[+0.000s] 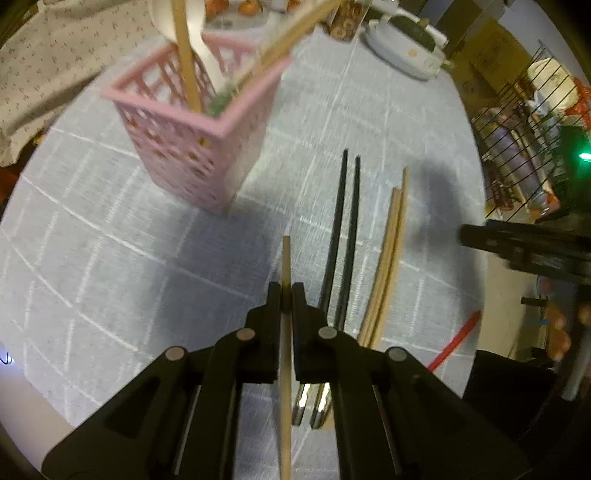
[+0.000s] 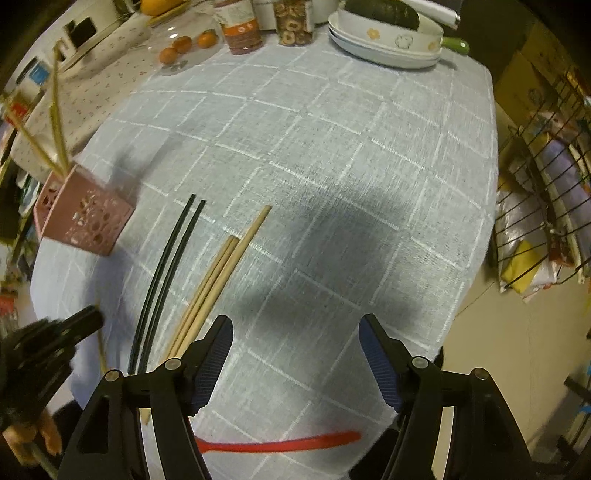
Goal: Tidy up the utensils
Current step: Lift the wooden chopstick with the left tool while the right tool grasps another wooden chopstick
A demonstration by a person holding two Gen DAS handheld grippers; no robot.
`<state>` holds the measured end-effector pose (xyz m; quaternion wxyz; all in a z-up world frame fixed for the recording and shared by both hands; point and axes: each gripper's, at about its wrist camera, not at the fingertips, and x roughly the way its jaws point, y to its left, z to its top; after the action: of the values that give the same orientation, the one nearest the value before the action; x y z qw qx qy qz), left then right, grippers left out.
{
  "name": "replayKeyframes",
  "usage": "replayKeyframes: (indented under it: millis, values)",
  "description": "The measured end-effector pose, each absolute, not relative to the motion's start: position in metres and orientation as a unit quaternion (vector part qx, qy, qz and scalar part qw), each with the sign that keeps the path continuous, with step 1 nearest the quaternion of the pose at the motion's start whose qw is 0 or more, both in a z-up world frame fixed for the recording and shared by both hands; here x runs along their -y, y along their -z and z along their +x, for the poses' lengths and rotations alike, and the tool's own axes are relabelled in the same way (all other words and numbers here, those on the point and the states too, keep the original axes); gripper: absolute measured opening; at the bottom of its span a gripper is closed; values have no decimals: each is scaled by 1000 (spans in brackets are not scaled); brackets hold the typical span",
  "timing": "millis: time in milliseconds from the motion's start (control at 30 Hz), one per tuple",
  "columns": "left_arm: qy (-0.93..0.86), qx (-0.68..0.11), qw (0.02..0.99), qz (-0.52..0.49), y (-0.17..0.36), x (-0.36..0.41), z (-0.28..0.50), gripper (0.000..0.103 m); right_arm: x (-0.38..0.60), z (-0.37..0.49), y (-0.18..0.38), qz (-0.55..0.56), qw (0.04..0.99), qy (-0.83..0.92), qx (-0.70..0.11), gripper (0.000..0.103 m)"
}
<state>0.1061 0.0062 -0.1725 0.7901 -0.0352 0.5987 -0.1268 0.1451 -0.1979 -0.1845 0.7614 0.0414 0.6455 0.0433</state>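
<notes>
On the worktop (image 2: 332, 155) I count two black chopsticks (image 2: 162, 273) lying side by side and, just beside them, three wooden chopsticks (image 2: 218, 277) in a loose bundle, all pointing away from the near edge toward the middle. One more wooden chopstick (image 1: 285, 332) is pinched in my left tool (image 1: 286, 295), whose pads are together on it near its upper part, the stick running along the fingers with its tip poking out past them. One pink basket (image 1: 192, 147) stands near the left edge, holding at least three wooden sticks and a white spoon (image 1: 184, 22). My left tool points steeply down over the cloth between the basket and the black pair. My right tool (image 2: 295, 354) also points steeply down, its blue-padded fingers (image 2: 214, 362) standing wide apart over bare cloth with nothing between them, the wooden bundle just to its left. Only the right wrist view shows the whole red utensil (image 2: 280, 443) lying along the near edge, and the far edge with stacked white dishes (image 2: 388, 44), two jars (image 2: 266, 22) and three small oranges (image 2: 184, 46). Only the left wrist view shows the basket's contents from above. Each view catches the other tool at its margin, with fingers of the hand (image 2: 48, 432) on it.
</notes>
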Motion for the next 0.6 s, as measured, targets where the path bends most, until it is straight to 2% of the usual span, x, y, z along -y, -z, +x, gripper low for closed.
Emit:
replayKeyframes:
  millis: [333, 367, 400, 500, 600]
  values:
    - [140, -555, 820, -28, 139, -26, 92, 6, 172, 166, 206, 59, 749, -64, -657, 71]
    - [136, -553, 822, -22, 139, -27, 93, 6, 169, 166, 207, 57, 749, -67, -657, 68]
    - [132, -551, 824, -16, 140, -27, 94, 6, 165, 167, 209, 52, 748, -68, -659, 58]
    - [129, -554, 822, -17, 141, -31, 94, 6, 157, 169, 215, 47, 740, -73, -667, 41]
    - [129, -553, 823, -18, 140, -36, 93, 6, 151, 171, 217, 50, 740, -74, -667, 38]
